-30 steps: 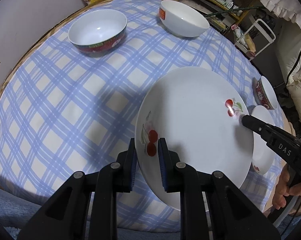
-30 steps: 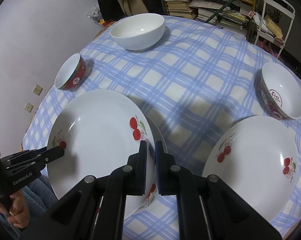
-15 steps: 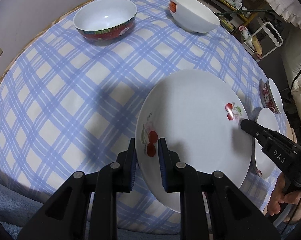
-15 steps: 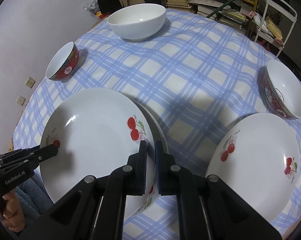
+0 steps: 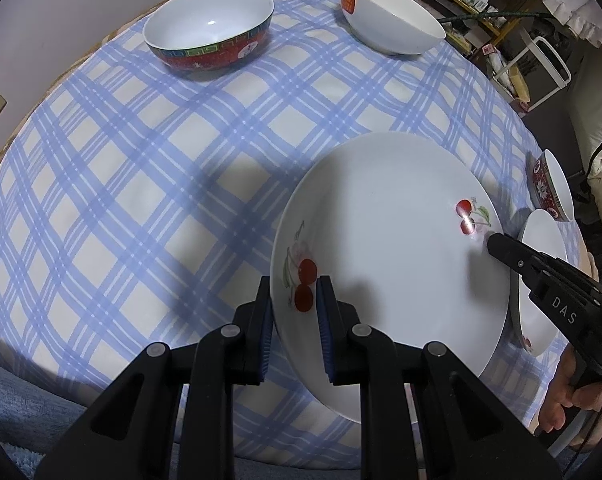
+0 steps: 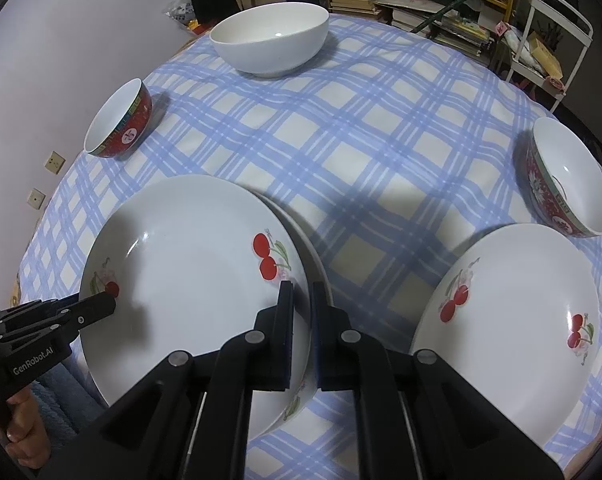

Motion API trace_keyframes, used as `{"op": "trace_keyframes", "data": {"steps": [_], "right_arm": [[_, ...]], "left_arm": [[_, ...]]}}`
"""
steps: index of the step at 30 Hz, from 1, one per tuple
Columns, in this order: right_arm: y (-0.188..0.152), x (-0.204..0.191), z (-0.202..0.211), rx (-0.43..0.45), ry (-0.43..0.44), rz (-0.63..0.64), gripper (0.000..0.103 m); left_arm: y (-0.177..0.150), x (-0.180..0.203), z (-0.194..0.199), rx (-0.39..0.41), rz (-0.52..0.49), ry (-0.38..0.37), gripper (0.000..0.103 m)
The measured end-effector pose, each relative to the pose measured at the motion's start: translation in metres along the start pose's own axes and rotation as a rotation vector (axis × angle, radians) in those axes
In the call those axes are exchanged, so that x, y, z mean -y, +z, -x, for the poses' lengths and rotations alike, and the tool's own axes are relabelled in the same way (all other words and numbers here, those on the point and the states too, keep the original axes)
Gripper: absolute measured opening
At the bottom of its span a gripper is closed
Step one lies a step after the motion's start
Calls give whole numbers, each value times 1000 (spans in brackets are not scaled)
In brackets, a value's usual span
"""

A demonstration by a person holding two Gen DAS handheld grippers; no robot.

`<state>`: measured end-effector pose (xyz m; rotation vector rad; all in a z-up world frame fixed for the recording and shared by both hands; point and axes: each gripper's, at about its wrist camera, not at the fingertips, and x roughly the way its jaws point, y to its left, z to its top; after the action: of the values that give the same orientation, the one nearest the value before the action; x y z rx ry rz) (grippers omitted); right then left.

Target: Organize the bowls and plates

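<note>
Gripping opposite rims of one cherry-print plate (image 6: 189, 276), the left gripper (image 5: 294, 308) and right gripper (image 6: 301, 312) have their fingers clenched on it above a second plate (image 6: 315, 264) on the checked table (image 6: 341, 152).

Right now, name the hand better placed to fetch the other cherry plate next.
Right. The loose white cherry-printed plate lies beside the right gripper; the left gripper is across the held plate.
</note>
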<state>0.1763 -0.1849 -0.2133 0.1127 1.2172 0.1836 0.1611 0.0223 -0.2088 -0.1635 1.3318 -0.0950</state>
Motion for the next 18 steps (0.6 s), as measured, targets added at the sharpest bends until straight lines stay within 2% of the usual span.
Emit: {"op": "trace_keyframes", "data": {"steps": [5,11,18], "right_arm": [[-1,0,-4,-10,-14,8,10],[-2,-4,-3,-7,-41,32,10],[-5,-7,-1,-26,-66,61,10]], "left_arm": [[0,-4,-5,-11,36,-16,19],[-1,3,-10,-8,1,25,19],[-4,5,-11,-8,-8,38,19]]}}
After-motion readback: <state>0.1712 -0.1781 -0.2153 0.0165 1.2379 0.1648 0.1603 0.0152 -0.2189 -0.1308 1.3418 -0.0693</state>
